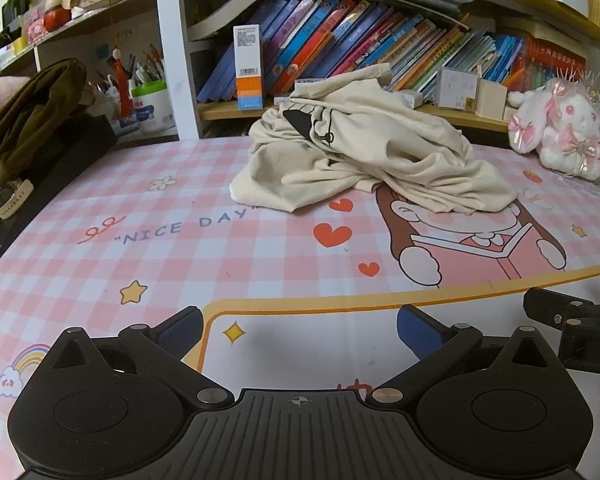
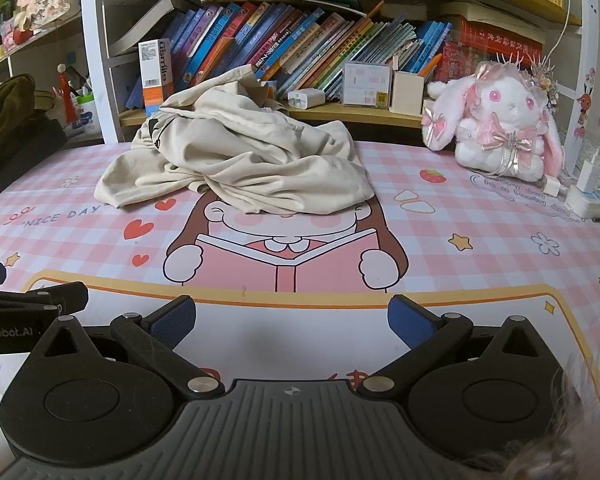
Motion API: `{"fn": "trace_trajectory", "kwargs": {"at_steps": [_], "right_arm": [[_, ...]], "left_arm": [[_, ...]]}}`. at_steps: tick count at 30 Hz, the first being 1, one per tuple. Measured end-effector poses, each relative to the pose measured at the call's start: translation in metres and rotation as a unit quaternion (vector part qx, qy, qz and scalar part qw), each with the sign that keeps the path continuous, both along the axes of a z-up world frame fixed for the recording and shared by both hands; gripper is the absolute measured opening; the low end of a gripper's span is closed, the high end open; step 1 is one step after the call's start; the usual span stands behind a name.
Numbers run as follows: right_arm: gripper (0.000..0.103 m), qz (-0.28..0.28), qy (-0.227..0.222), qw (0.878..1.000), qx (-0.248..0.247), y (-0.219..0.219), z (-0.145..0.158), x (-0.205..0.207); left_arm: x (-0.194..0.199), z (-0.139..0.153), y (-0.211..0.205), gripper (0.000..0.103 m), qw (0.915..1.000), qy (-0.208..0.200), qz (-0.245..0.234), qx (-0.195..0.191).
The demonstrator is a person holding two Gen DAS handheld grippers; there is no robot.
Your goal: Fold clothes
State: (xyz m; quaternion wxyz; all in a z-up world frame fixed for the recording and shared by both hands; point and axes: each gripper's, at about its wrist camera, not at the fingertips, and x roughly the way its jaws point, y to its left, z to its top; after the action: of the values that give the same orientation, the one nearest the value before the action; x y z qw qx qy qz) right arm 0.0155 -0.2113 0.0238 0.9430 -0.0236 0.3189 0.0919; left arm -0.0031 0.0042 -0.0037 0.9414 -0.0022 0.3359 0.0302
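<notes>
left gripper (image 1: pixel 299 330) wide, right gripper (image 2: pixel 292 318) wide; crumpled beige shirt (image 1: pixel 364 156) past "nice day" mat (image 1: pixel 100 264).

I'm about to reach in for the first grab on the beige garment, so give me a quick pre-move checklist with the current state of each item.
1. Left claw open and empty: ok.
2. Right claw open and empty: ok.
3. Beige garment within view of both cameras, ahead of the claws: ok.
4. Garment spread flat for folding: not ok, it lies in a crumpled heap.
5. Path over the pink checked mat to the garment free of objects: ok.
6. Plush rabbit clear of the garment: ok, it sits apart to the right.
</notes>
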Motion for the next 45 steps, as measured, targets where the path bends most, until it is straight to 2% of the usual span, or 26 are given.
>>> {"fn": "trace_trajectory", "kwargs": {"at_steps": [17,32,39,45], "right_arm": [[0.103,0.002,0.005,1.0,-0.002,0.002,-0.003,0.006],[0.103,0.022,0.011,1.0,0.012,0.005,-0.006,0.014],[0.103,0.025,0.009,1.0,-0.013,0.005,-0.01,0.025],[0.103,0.032,0.01,0.999,-0.017,0.001,-0.01,0.044]], "left_arm": [[0.006,-0.001,0.001,0.103,0.9997,0.025,0.0,-0.009],[0.016,-0.006,0.003,0.103,0.9994,0.03,0.001,-0.018],[0.036,-0.009,0.011,0.103,0.9994,0.032,-0.009,-0.005],[0.077,-0.01,0.021,0.103,0.9996,0.021,-0.02,0.006]]}}
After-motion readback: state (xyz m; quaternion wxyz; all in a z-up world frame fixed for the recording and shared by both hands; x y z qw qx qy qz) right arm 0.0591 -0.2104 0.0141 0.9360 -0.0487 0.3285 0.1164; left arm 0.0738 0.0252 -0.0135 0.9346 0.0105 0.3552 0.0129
